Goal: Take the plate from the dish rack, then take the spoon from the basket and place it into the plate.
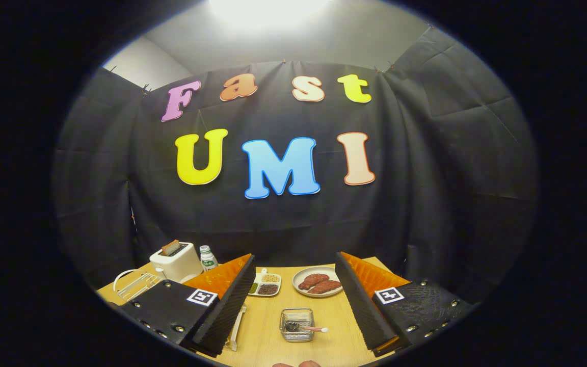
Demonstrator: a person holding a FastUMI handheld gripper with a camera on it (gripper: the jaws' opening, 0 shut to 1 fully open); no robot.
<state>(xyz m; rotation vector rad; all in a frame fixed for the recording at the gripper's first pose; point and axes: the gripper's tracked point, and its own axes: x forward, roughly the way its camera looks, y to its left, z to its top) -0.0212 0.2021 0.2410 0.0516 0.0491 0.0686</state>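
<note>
My gripper is open wide above a wooden table, with nothing between its fingers. Below the gap between them stands a small wire basket. A spoon lies in it, its pale handle sticking out to the right. A white wire dish rack stands to the left, mostly hidden behind the left finger. A thin white object shows beside the left finger's inner edge; I cannot tell whether it is the plate.
Beyond the basket are a round plate with two pieces of meat and a white divided dish of beans. A white toaster and a small bottle stand at the back left. A person's fingertips show at the near edge.
</note>
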